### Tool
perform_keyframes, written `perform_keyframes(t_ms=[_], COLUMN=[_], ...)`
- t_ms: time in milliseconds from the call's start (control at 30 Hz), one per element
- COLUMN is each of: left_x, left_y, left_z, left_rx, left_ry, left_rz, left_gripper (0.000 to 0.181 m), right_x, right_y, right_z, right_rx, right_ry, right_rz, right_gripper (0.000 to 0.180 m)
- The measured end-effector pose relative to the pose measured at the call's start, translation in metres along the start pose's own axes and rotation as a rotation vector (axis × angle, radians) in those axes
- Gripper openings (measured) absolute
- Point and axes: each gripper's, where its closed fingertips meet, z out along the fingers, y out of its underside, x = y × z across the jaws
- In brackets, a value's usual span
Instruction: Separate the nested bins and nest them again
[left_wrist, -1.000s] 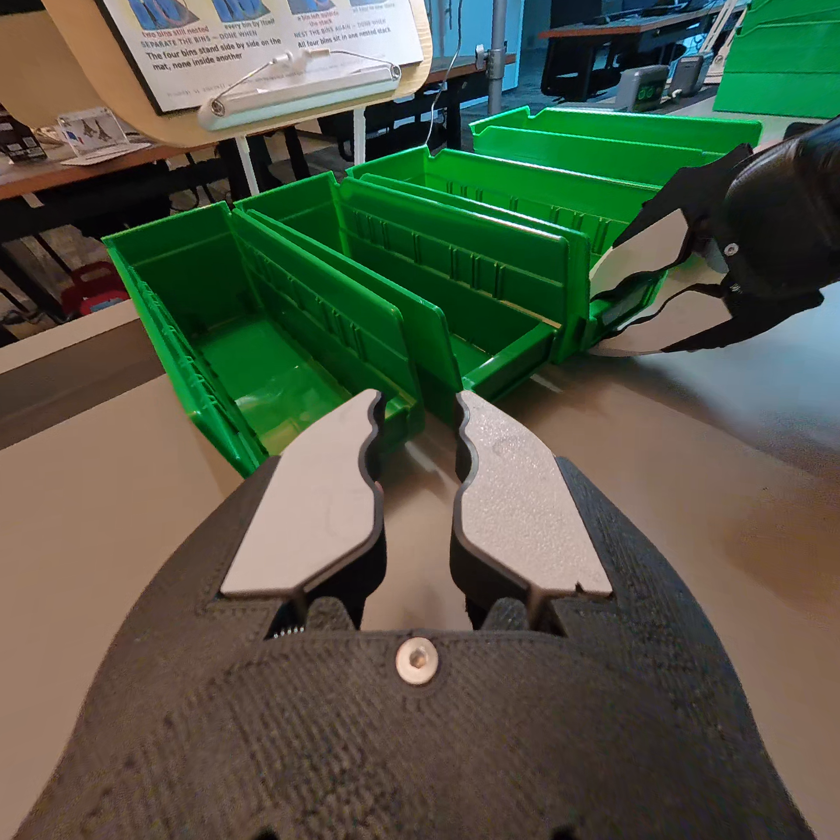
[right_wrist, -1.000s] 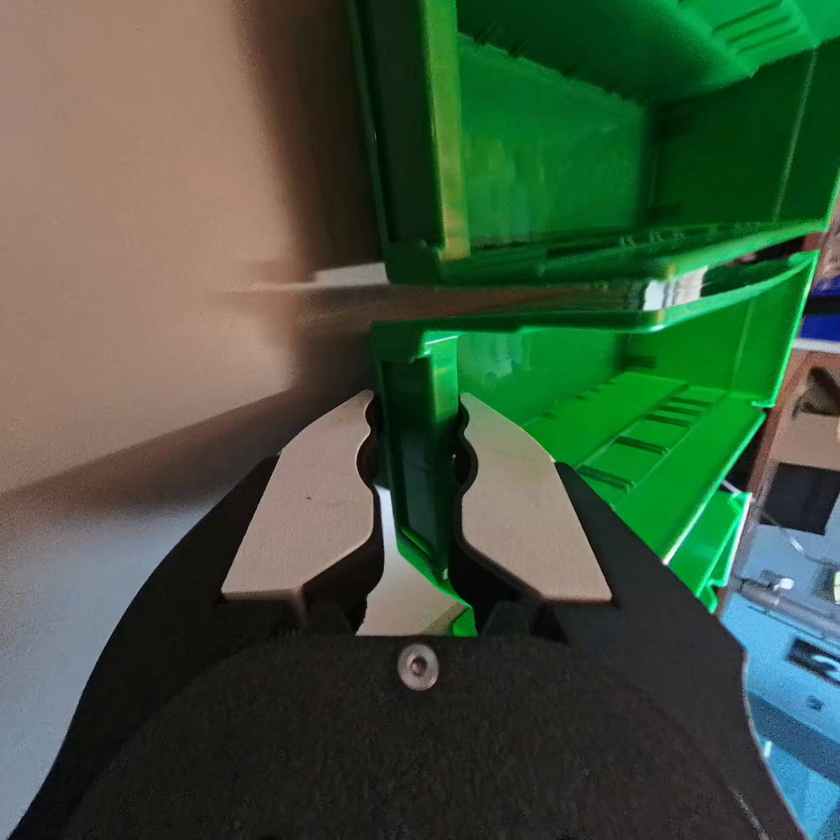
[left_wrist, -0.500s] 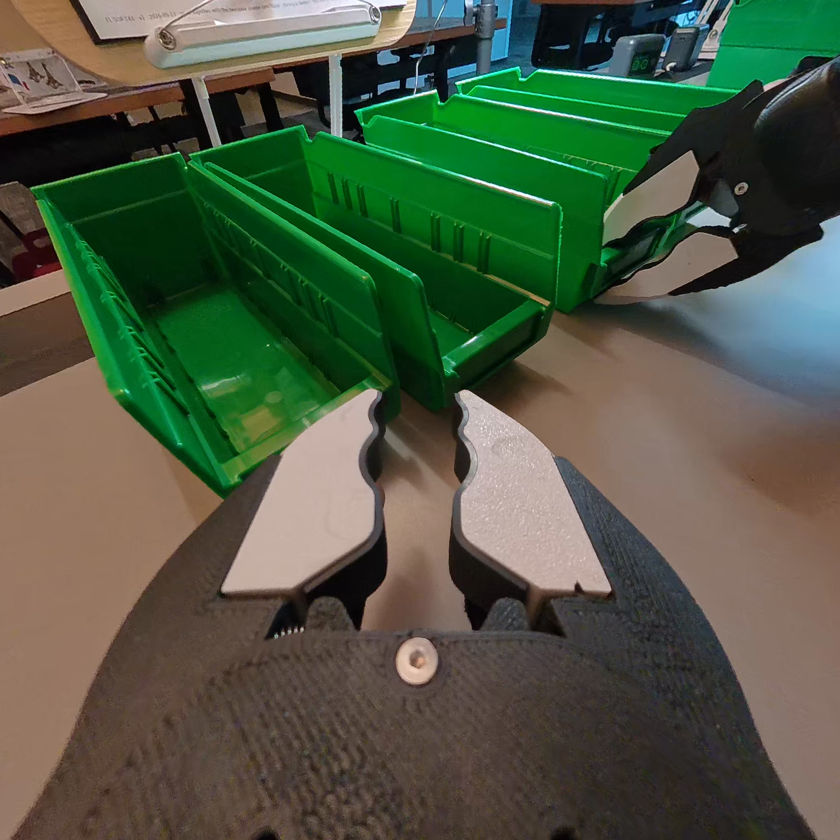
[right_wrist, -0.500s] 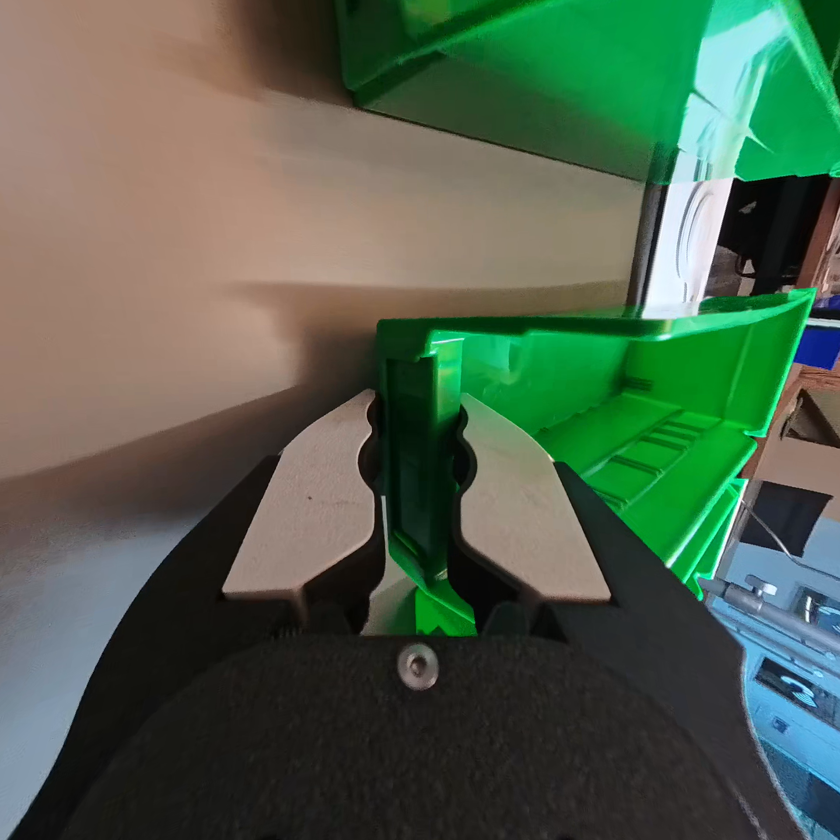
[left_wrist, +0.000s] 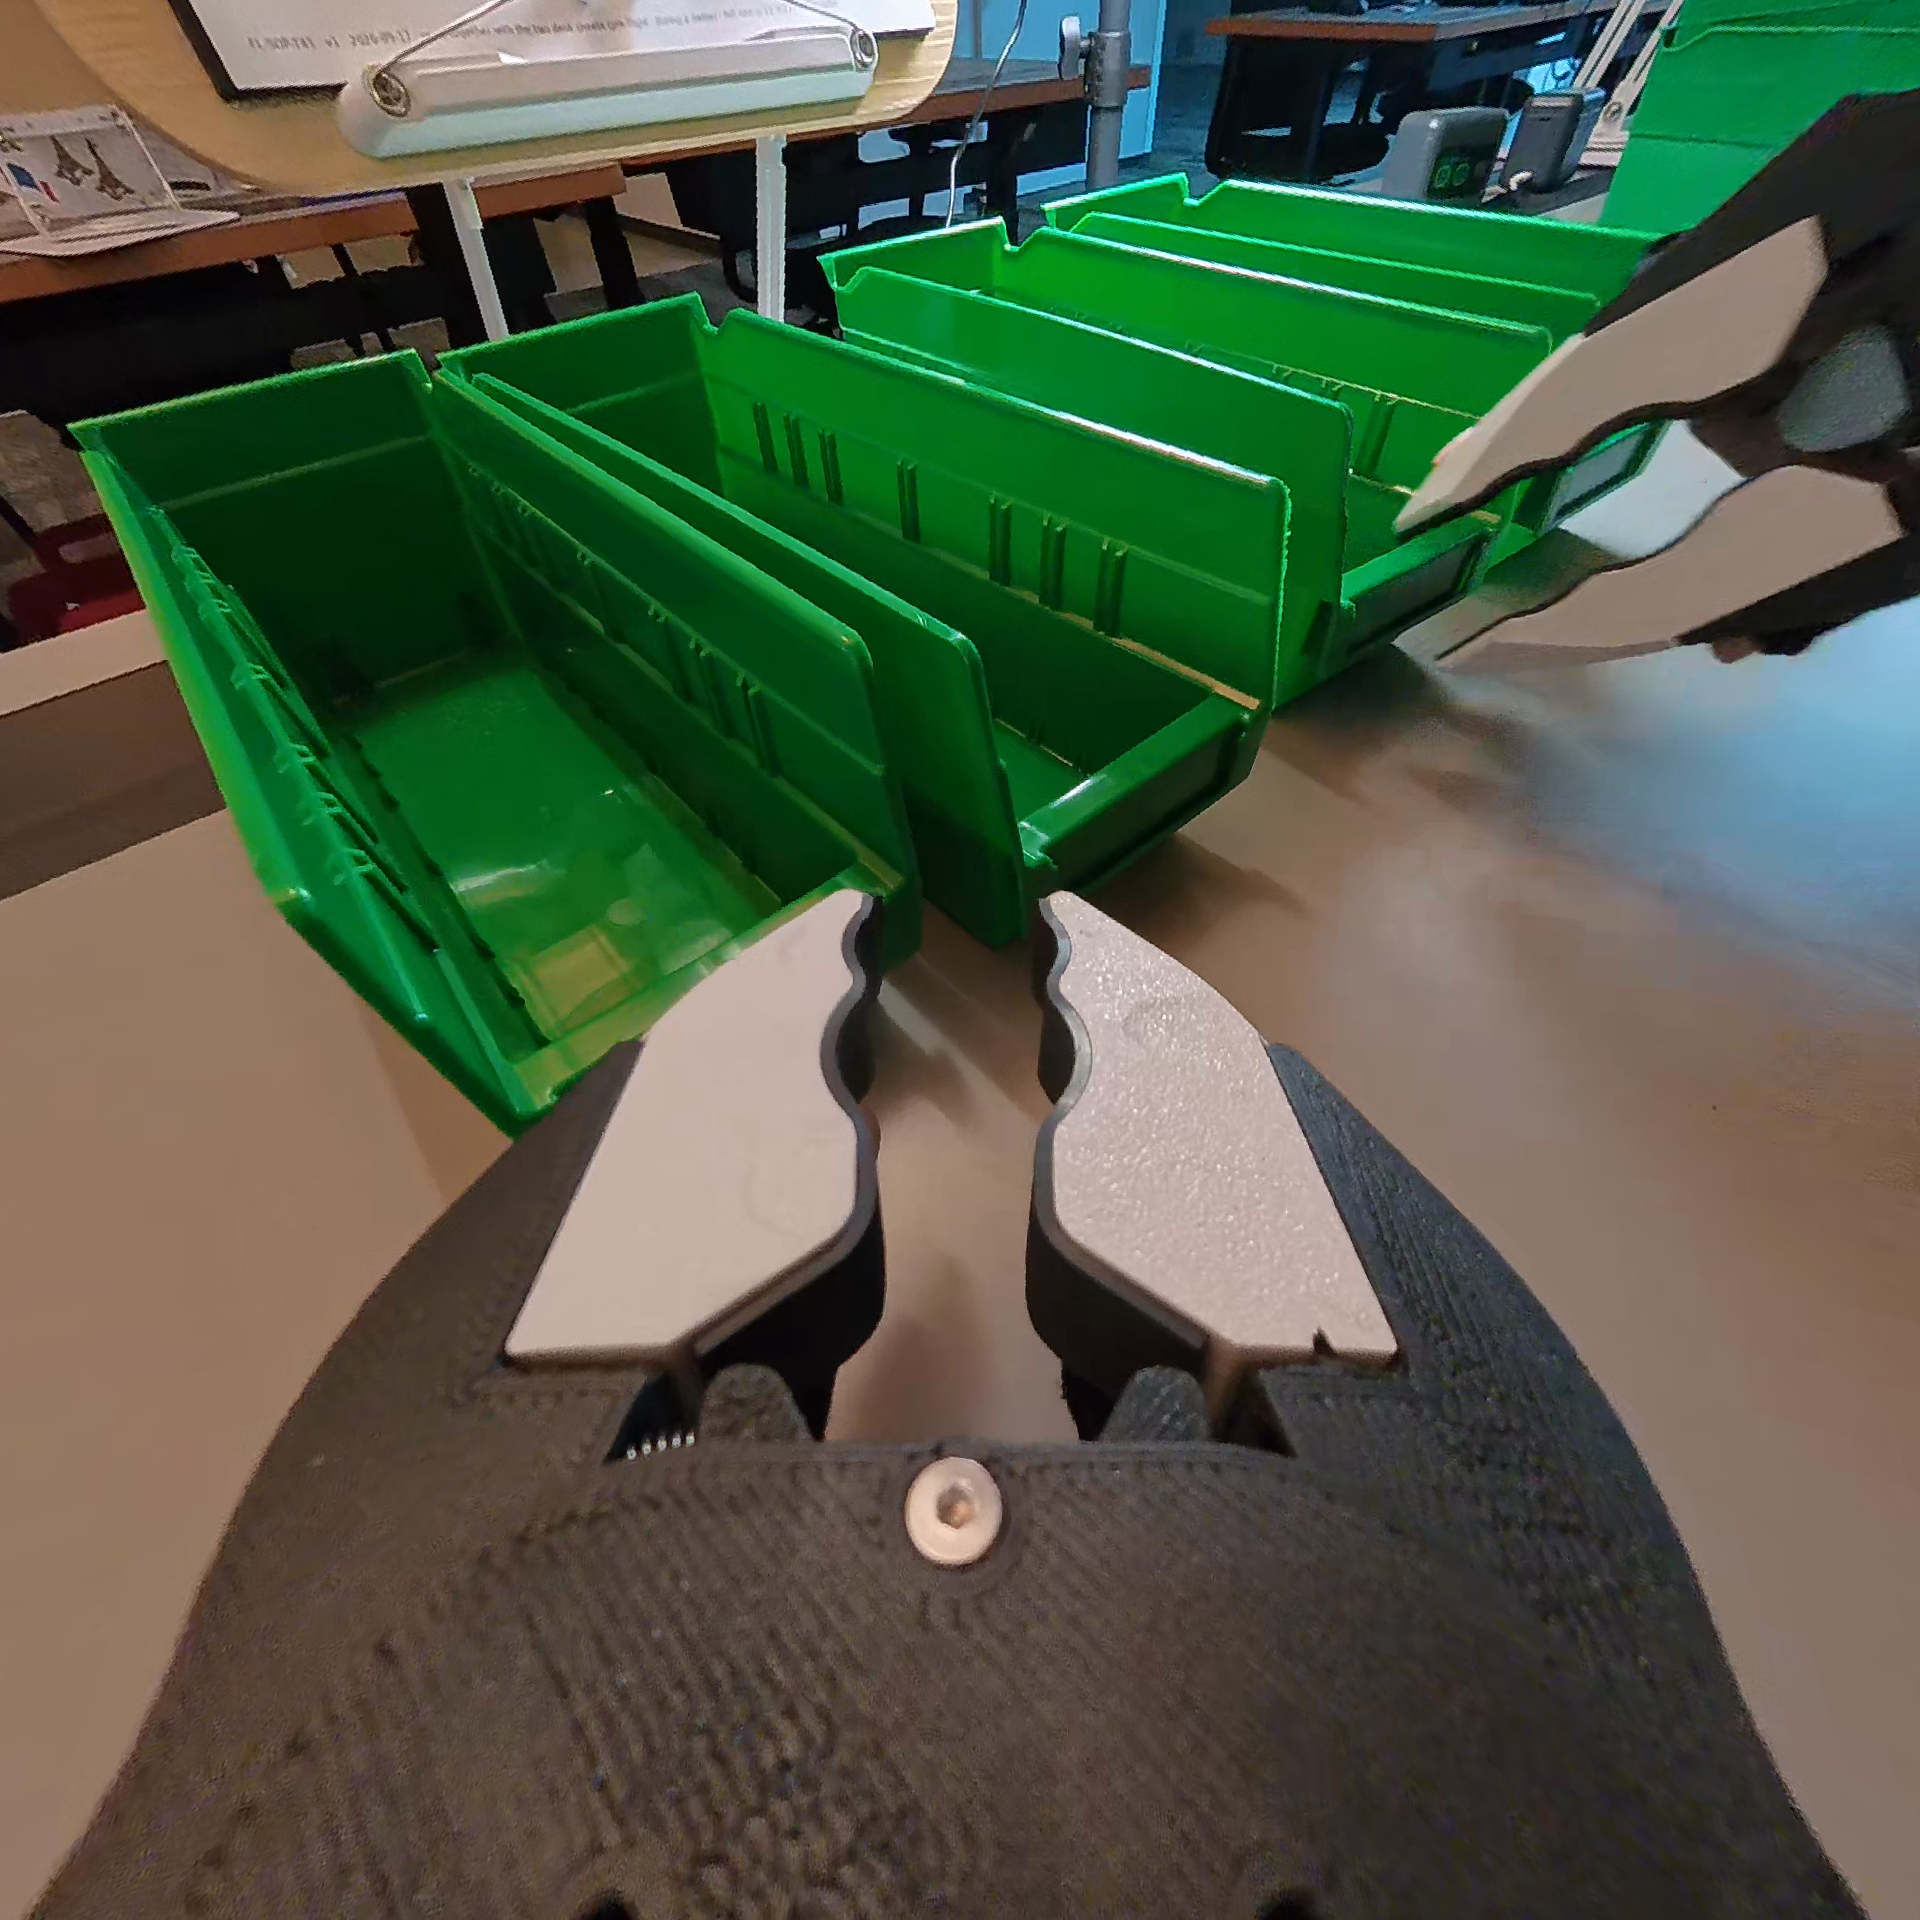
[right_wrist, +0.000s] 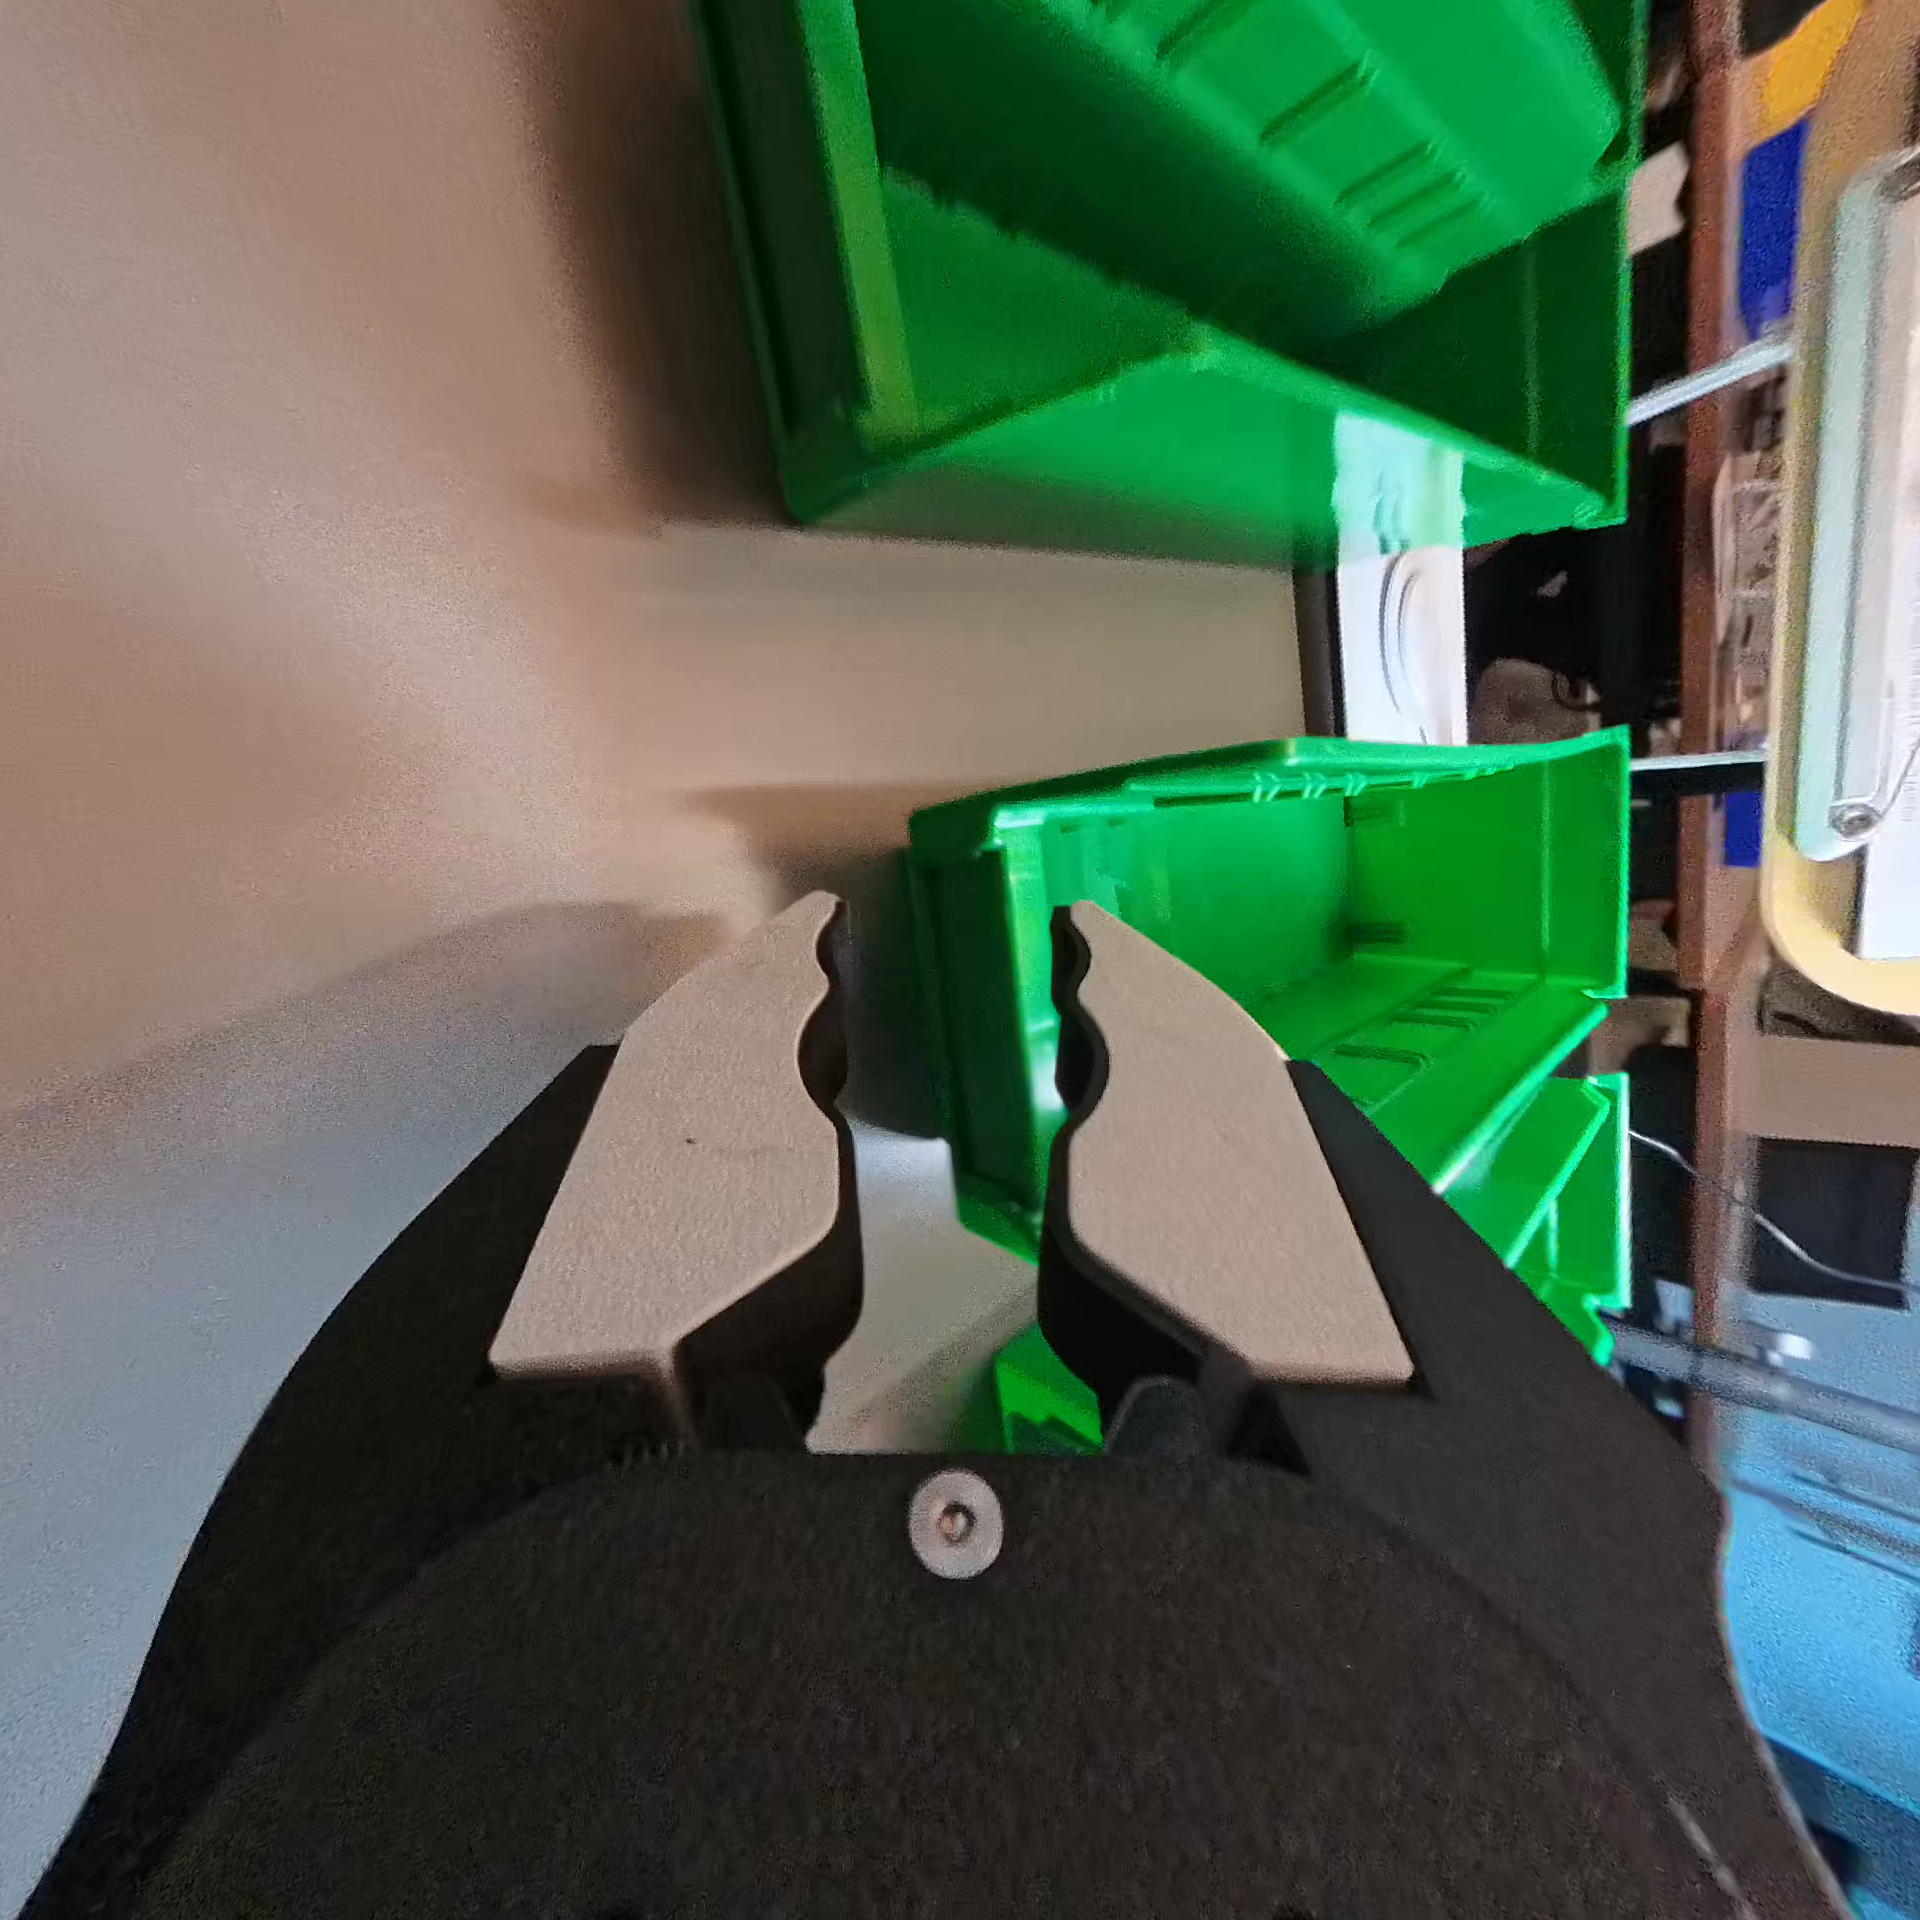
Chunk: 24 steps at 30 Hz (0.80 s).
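On a smooth tan tabletop (left_wrist: 1455, 1039) in an office with desks behind, four glossy, ribbed green plastic bins (left_wrist: 540, 727) stand side by side. Left gripper (left_wrist: 954, 935) gapes empty; right gripper (right_wrist: 948, 935) straddles the end bin's front lip (right_wrist: 992, 1039), parted.

Four green bins (left_wrist: 468, 727) are being counted on the table (left_wrist: 1558, 1039), all standing side by side in one row running from its left edge toward its far right corner; none is being seen inside another. In the right wrist view, at least three of them are being shown; whether a fourth is among them cannot be told.

Two grippers are being counted: the left gripper (left_wrist: 956, 935) and the right gripper (left_wrist: 1429, 587). Two grey fingers (left_wrist: 727, 1143) are being counted on each, making four in all.

Beyond the far edge, one board with one metal clip (left_wrist: 603, 62) is being seen.
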Motion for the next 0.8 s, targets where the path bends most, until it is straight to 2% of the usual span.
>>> perform_keyframes(t_ms=[267,400,467,633,733,800], left_x=[-0.018,-0.001,0.013,0.015,0.008,0.01], left_y=[-0.007,-0.008,-0.001,0.001,-0.001,-0.004], left_z=[-0.006,0.001,0.012,0.041,0.055,0.063], left_rx=[0.028,0.023,-0.024,-0.089,-0.103,-0.109], left_ry=[-0.093,-0.052,-0.016,-0.08,-0.142,-0.148], left_rz=[0.071,0.109,0.08,0.077,0.055,0.071], left_gripper=[0.032,0.027,0.025,0.024,0.012,0.011], right_x=[-0.031,-0.027,-0.027,-0.027,-0.021,-0.016], right_y=[-0.032,-0.041,-0.043,-0.042,-0.037,-0.028], right_z=[-0.026,-0.034,-0.037,-0.05,-0.066,-0.076], right_rx=[0.288,0.415,0.453,0.484,0.5,0.504], right_ry=[0.024,0.063,0.071,0.098,0.133,0.172], right_rz=[0.259,0.407,0.464,0.478,0.482,0.487], right_gripper=[0.04,0.044,0.047,0.051,0.051,0.05])
